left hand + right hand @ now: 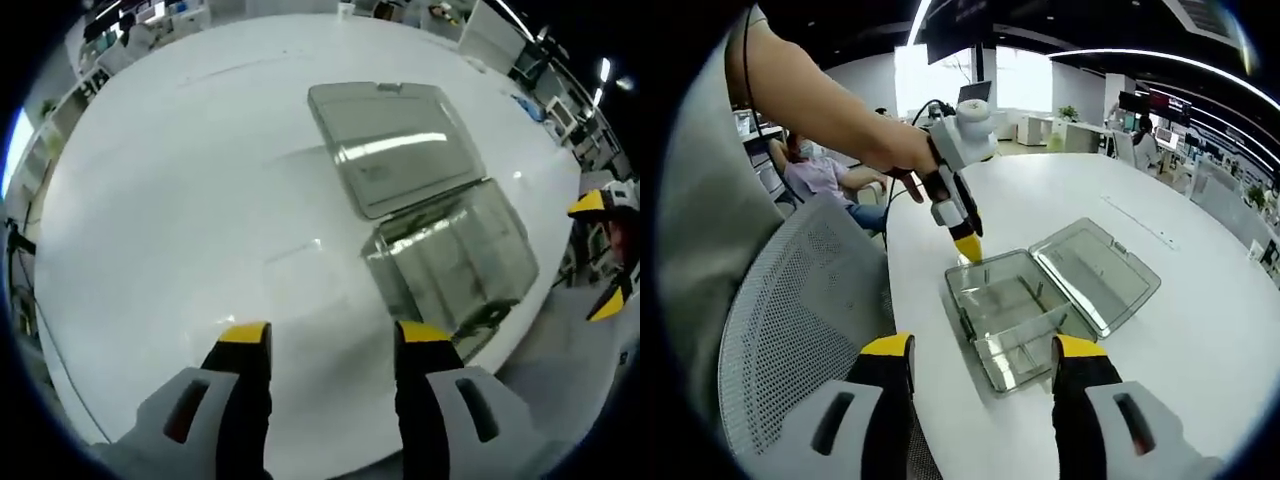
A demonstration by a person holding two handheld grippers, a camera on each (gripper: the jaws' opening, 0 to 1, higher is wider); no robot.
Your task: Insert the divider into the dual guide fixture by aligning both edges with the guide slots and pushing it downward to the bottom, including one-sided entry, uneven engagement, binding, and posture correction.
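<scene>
Flanking open box [1025, 310], mesh chair [805, 310].

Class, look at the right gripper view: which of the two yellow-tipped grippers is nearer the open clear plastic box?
The left gripper, held in the person's hand: its tips hover at the clear plastic box's far rim. The right gripper sits back, open.

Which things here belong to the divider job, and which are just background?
Job:
- clear box, lid open
- left tongs, above box's edge
- right tongs, open

Background:
- white table
- mesh chair
- seated person
</scene>
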